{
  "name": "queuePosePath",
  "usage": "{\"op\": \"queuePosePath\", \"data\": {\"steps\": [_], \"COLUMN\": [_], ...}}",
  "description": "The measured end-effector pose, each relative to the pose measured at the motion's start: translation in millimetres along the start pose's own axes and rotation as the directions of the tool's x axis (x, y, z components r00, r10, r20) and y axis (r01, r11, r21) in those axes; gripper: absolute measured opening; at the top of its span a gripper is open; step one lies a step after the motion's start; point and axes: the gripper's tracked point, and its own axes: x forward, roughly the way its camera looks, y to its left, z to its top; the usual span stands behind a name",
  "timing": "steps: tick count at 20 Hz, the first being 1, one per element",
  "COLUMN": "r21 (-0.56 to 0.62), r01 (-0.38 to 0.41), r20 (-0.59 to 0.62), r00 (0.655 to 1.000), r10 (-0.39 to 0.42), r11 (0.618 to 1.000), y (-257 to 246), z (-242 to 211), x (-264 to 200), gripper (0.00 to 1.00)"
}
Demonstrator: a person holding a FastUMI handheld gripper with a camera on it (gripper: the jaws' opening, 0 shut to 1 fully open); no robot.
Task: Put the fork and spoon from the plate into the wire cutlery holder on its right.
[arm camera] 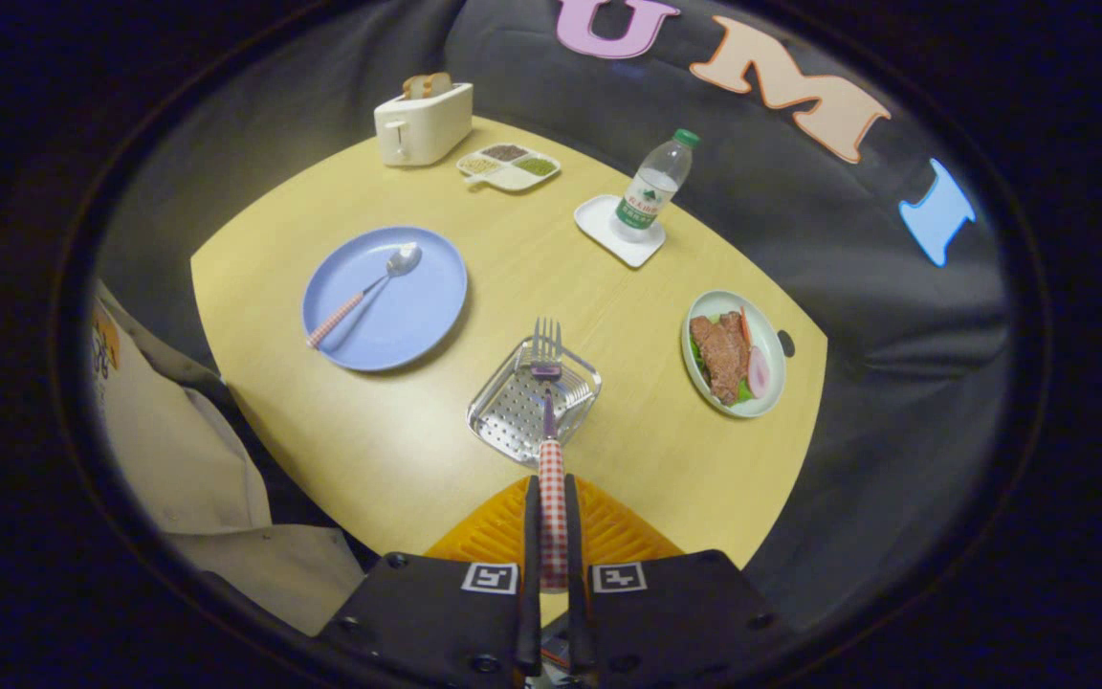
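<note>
I have the gripper [551, 536] clamped on the fork [548, 402], hanging above the holder [513, 407], not yet dropped in. The spoon [369, 290] lies on the plate [417, 325] at far left, still to fetch.

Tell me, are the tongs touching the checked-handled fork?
Touching. In the gripper view the tongs are closed on the red-checked handle of the fork, one finger pressed against each side, with its tines over the perforated metal holder.
</note>
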Motion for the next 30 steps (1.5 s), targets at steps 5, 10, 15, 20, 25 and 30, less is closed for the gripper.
{"op": "queuePosePath", "data": {"steps": [5, 10, 15, 20, 25, 30], "r21": [-0.034, -0.021, -0.039, -0.051, -0.032, 0.005], "r01": [-0.04, -0.089, -0.127, -0.133, -0.136, -0.114], "r20": [-0.108, -0.21, -0.301, -0.369, -0.418, -0.386], "r00": [0.994, 0.974, 0.947, 0.924, 0.902, 0.916], "r10": [0.036, 0.083, 0.11, 0.105, 0.111, 0.108], "r11": [0.999, 0.996, 0.991, 0.99, 0.99, 0.993], "y": [1.7, 4.9, 9.4, 8.8, 10.7, 8.2], "z": [-16.0, -15.2, -10.0, -2.0, -1.4, 5.1], "x": [10.7, 29.9, 42.8, 52.9, 63.3, 66.7], "gripper": [0.14, 0.14, 0.14, 0.14, 0.14, 0.19]}}
